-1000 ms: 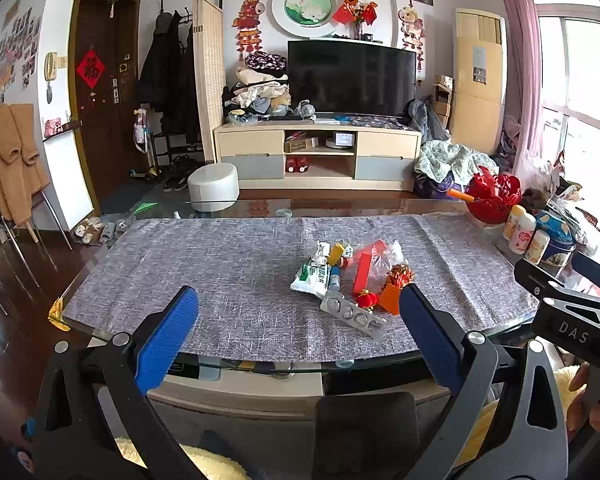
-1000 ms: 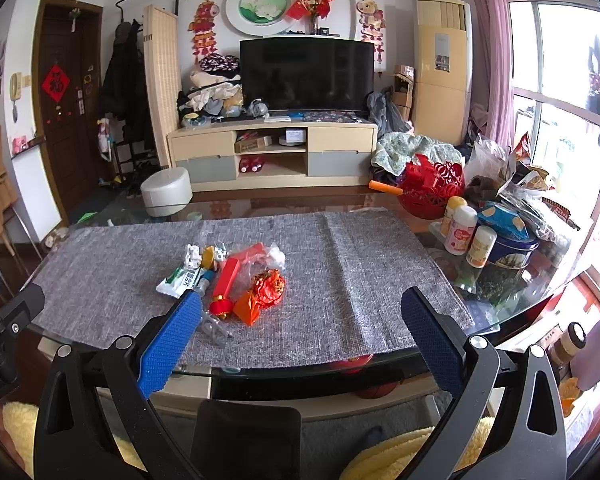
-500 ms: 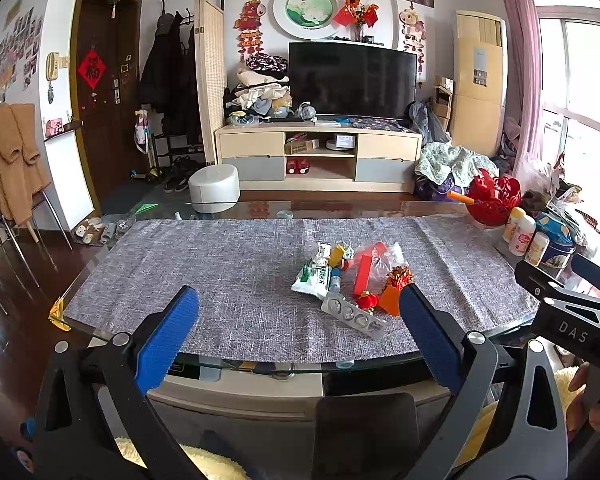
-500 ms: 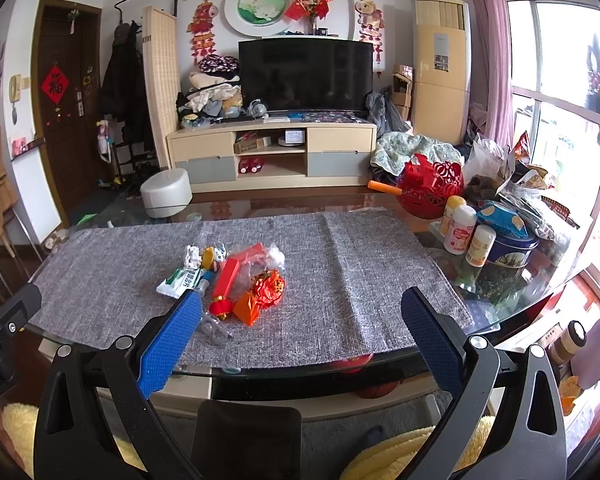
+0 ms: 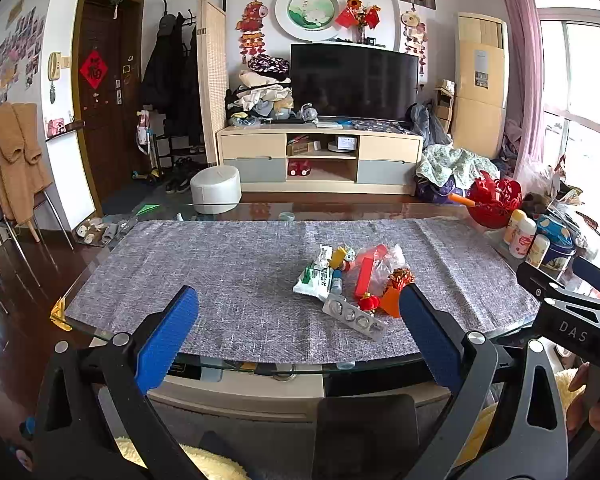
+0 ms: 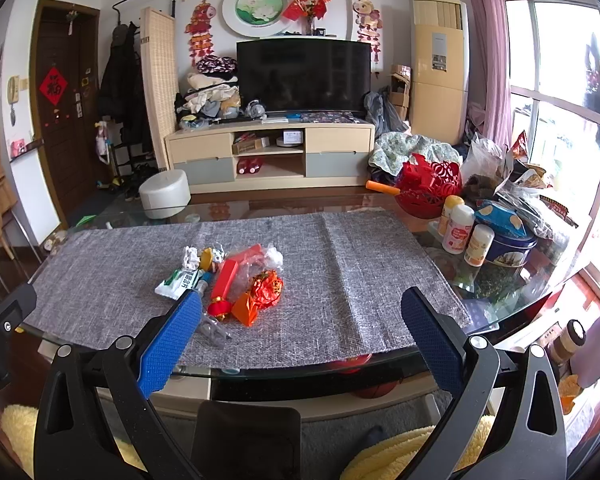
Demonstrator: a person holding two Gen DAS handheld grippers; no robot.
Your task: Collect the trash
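A small pile of trash point(image 5: 356, 280) lies on the grey table runner point(image 5: 228, 272): a white and green wrapper point(image 5: 314, 281), a red box point(image 5: 365, 274), an empty pill blister point(image 5: 354, 317), crumpled red and orange foil point(image 6: 266, 288) and clear plastic. The pile also shows in the right wrist view point(image 6: 228, 280). My left gripper point(image 5: 298, 334) is open and empty, held short of the table's near edge, below the pile. My right gripper point(image 6: 300, 338) is open and empty, to the right of the pile.
The glass table's near edge point(image 5: 260, 366) runs under both grippers. At the table's right end stand bottles point(image 6: 458, 230), a blue tin point(image 6: 508, 250), a red basket point(image 6: 428, 188) and bags. A TV stand point(image 5: 320, 160) and a white stool point(image 5: 216, 189) stand beyond the table.
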